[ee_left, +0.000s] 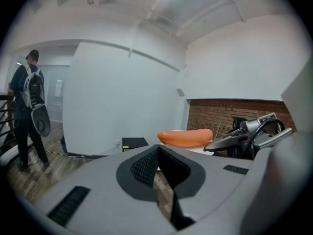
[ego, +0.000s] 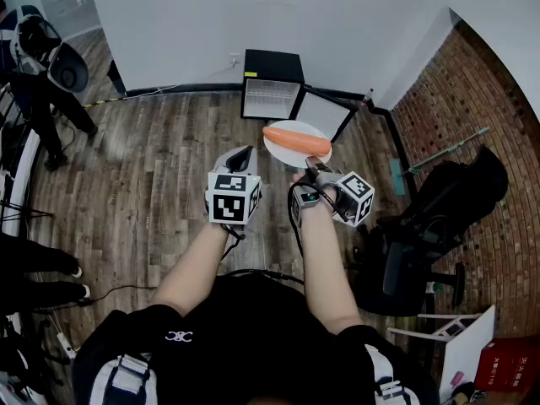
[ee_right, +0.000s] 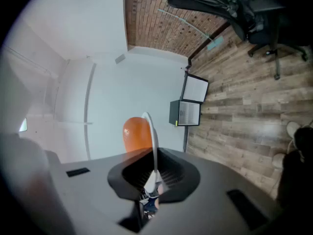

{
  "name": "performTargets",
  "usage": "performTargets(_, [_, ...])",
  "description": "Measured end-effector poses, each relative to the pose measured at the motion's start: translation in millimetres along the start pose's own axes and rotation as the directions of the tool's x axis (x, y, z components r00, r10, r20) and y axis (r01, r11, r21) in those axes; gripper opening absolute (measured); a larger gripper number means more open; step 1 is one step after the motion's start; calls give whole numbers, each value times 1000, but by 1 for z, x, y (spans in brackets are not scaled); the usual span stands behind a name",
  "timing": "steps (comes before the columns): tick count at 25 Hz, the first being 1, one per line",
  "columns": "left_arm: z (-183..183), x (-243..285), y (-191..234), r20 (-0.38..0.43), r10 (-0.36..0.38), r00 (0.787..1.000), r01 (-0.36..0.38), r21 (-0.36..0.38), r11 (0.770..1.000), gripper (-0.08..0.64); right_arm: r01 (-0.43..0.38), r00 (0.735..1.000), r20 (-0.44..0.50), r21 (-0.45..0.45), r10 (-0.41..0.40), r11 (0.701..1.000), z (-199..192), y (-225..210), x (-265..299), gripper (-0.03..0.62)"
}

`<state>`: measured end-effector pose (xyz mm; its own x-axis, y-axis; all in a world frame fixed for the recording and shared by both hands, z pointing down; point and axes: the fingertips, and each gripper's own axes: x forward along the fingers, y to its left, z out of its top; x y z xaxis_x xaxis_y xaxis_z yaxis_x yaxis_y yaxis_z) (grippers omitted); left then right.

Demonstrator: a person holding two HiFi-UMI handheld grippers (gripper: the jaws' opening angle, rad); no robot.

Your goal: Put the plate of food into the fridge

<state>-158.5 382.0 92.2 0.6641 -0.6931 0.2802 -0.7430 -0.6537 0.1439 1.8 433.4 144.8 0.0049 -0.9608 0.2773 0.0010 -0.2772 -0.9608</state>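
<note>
Right hand-held gripper (ego: 310,169) clamps the near rim of the white plate (ego: 291,161), held in the air short of the open fridge (ego: 272,74); left hand-held gripper (ego: 234,160) is closed, empty. Plate looks stiff and breakable, its orange food (ego: 295,140) likely to roll: rim grip, kept level.

Food (ego: 296,139) on plate (ego: 283,155); fridge (ego: 272,83) beyond

Fridge (ego: 272,64) interior too small to tell, person's legs (ego: 34,258) cut off
</note>
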Motion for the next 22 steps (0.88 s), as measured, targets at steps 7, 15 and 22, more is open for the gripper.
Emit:
performTargets(7, [4, 23, -26, 10, -1, 1000, 1, -23, 1000, -3, -2, 1000, -2, 12, 2, 1000, 34, -7, 1, 32])
performTargets(15, [-3, 63, -47, -14, 27, 1000, -27, -20, 999, -3, 13, 999, -35, -14, -13, 1000, 76, -17, 13, 32])
performTargets(22, [-3, 93, -63, -30, 32, 999, -32, 6, 999, -3, 37, 998, -50, -3, -37, 999, 107, -24, 27, 35])
